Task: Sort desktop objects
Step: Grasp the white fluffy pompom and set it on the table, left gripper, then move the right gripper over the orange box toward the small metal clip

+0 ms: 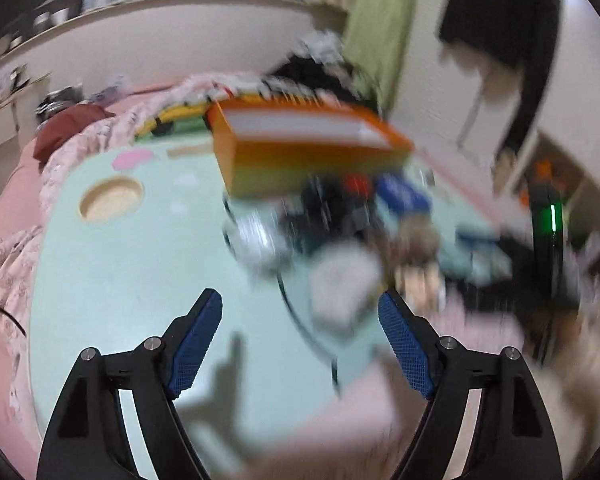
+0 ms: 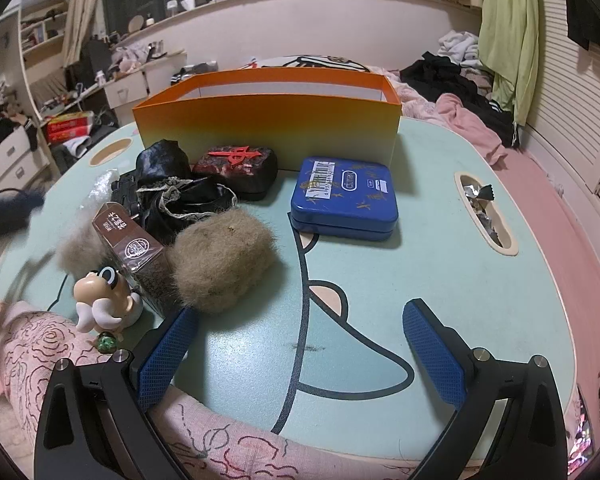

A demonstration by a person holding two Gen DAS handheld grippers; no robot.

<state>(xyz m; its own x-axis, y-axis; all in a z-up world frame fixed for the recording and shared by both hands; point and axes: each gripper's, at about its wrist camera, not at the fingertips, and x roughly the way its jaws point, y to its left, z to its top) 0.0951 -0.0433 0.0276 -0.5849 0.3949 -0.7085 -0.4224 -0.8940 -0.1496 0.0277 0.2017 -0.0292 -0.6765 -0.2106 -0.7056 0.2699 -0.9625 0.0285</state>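
Note:
An open orange box (image 2: 268, 124) stands at the back of the mint lap table (image 2: 440, 264). In front of it lie a blue tin (image 2: 346, 196), a dark case with a red emblem (image 2: 236, 170), black lacy cloth (image 2: 180, 196), a fur ball (image 2: 224, 260), a brown carton (image 2: 134, 248) and a small figurine (image 2: 108, 296). My right gripper (image 2: 300, 348) is open and empty at the table's near edge. The left wrist view is blurred; my left gripper (image 1: 300, 336) is open and empty above the table, with the orange box (image 1: 300, 152) beyond it.
The table has a round cup hole (image 2: 110, 152) at the left and a slot with foil scraps (image 2: 484, 208) at the right. Pink bedding (image 2: 548, 208) and clothes surround it. Shelves and drawers stand far left.

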